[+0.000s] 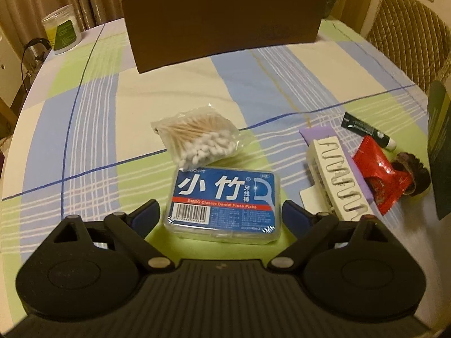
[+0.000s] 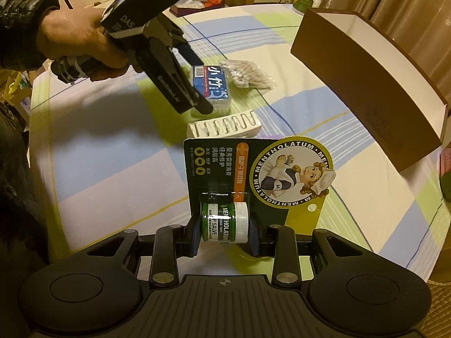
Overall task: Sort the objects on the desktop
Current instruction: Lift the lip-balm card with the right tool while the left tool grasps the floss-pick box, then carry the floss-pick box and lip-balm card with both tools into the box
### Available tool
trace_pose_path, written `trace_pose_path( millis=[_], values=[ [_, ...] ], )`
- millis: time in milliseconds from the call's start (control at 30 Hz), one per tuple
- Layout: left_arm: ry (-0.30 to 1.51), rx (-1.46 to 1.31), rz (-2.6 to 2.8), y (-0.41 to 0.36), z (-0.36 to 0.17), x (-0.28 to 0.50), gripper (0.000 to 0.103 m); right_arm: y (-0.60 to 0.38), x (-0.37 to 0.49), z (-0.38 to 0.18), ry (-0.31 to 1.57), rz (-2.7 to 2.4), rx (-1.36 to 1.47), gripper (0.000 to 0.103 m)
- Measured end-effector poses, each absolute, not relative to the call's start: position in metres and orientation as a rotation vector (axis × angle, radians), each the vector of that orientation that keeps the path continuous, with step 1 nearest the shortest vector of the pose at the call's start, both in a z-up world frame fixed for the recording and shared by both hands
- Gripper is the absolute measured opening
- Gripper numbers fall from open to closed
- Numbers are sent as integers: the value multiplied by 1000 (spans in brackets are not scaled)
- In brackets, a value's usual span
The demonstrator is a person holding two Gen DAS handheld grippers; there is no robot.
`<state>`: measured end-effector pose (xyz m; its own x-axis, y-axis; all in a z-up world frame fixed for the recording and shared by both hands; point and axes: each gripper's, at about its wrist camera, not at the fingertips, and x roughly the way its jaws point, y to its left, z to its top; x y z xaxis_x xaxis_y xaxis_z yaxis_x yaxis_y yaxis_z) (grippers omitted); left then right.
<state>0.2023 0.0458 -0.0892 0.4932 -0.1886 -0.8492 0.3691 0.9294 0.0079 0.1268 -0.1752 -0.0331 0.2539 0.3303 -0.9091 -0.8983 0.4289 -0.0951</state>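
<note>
The fingers of the left gripper (image 1: 220, 214) stand wide apart, one on each side of the near end of a blue floss pick box (image 1: 225, 202) that lies flat on the worktop (image 1: 93, 129); they hold nothing and a gap shows between each blue pad and the box. Touching the far edge of the box is a clear bag of cotton swabs (image 1: 197, 138). To the right lies a white ribbed comb (image 1: 336, 174) on a purple card, with a red packet (image 1: 379, 174) just beside it on the right, and a small dark tube (image 1: 369, 135) a little farther back. A brown cardboard box (image 1: 222, 25) stands at the far side of the worktop, its white inside visible from the right wrist view. A clear tub (image 1: 63, 28) with a green label sits at the far left edge. The fingers of the right gripper (image 2: 224, 236) are closed on a lip salve pack (image 2: 253, 180), pressing on the small green jar with a white cap in its blister, and the card stands up off the cloth. In that view the left gripper (image 2: 197, 95), held by a bare hand (image 2: 81, 39), reaches down at the floss pick box (image 2: 211, 90), near the comb (image 2: 225, 125).
</note>
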Motion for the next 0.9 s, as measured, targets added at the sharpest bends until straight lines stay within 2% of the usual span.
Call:
trace_pose_path(
  millis=[300, 900],
  values=[
    [1006, 202, -363, 56, -81, 192, 83, -176, 136, -26, 933, 917, -684, 33],
    [920, 183, -331, 73, -12, 167, 83, -154, 157, 0, 795, 930, -613, 33]
  ],
)
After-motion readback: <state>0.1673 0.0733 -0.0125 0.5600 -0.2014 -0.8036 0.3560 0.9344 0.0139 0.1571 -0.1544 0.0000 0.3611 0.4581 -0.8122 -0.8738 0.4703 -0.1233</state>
